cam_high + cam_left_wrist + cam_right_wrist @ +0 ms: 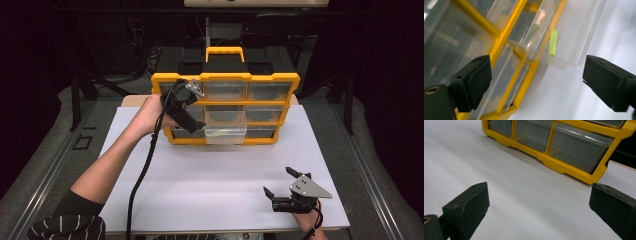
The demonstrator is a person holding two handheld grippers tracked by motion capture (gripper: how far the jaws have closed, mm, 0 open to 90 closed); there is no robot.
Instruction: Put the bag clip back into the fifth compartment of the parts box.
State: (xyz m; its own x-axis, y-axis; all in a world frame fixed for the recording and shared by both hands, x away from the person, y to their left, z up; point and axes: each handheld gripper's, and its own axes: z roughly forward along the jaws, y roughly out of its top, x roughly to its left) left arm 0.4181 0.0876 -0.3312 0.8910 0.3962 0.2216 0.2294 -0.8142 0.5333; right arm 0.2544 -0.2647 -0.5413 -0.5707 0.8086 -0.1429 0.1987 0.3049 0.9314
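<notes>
On the left, a bare forearm in a striped sleeve reaches up the table to the yellow organiser (225, 107), a hard plastic frame with rows of clear, boxy drawers and a yellow carry handle on top. The left gripper (192, 125) sits against the organiser's lower left drawers, its body tilted and its black cable trailing down over the matte white table sheet (210, 175). Its blocky black jaws stand wide apart with nothing between them. Just beyond them, the open drawer (571, 32), thin and transparent, juts from the bottom row's middle slot, with a small flat green strip (553, 42) lying inside. At lower right, the right gripper (286, 183) rests near the table's front edge, jaws spread wide and empty, aimed toward the organiser.
</notes>
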